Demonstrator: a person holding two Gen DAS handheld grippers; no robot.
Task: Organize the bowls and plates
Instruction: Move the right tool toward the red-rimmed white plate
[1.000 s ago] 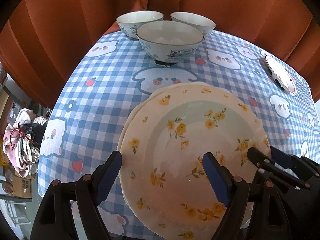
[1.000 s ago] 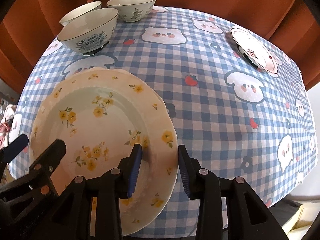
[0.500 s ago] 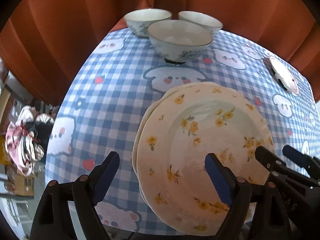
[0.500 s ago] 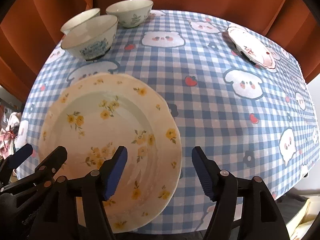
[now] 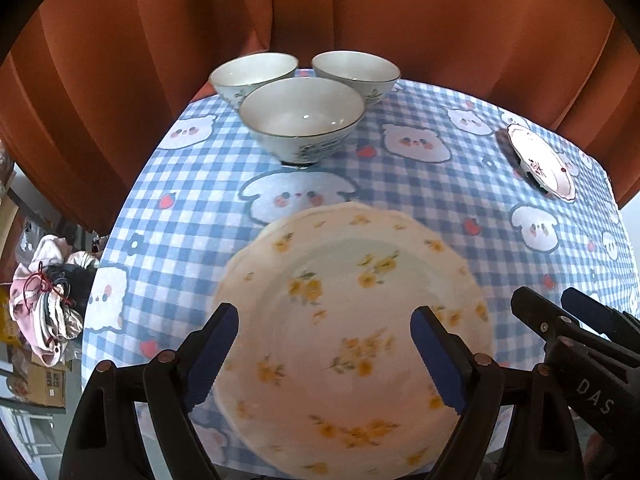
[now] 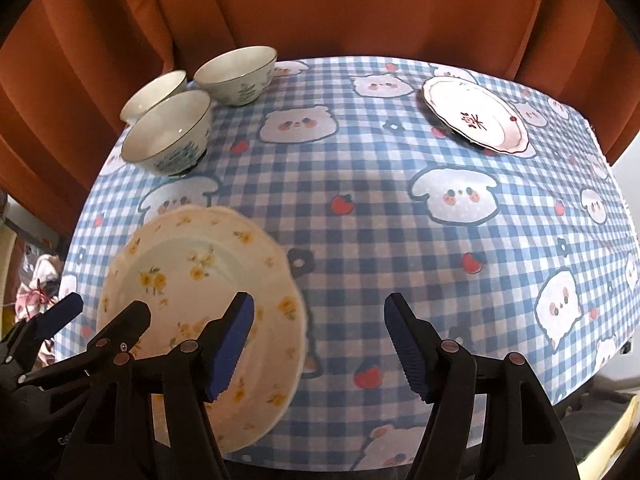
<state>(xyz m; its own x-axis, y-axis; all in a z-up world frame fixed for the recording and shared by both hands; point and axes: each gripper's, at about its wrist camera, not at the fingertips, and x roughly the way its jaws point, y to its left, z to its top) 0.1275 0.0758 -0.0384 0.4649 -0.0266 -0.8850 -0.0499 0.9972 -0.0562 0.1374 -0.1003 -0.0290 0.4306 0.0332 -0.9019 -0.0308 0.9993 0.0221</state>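
The desk (image 6: 400, 208), under a blue checked cloth, carries yellow-flowered plates (image 6: 200, 300) stacked near its front edge, a red-patterned plate (image 6: 476, 114) far right and three empty bowls (image 5: 302, 118) at the back. The left gripper (image 5: 324, 356) hangs wide open above the stack; the right gripper (image 6: 320, 344), having just been opening, holds nothing.

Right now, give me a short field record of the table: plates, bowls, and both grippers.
yellow-flower plates: stacked, near table edge, nothing holding them
red-pattern plate: alone, far right of the tablecloth
bowls: three upright and empty, clustered at the far left; nearest one
left gripper: open, above the stack, empty
right gripper: open, its jaws have just been opening, nothing between them
remaining: red-pattern plate not yet on the stack
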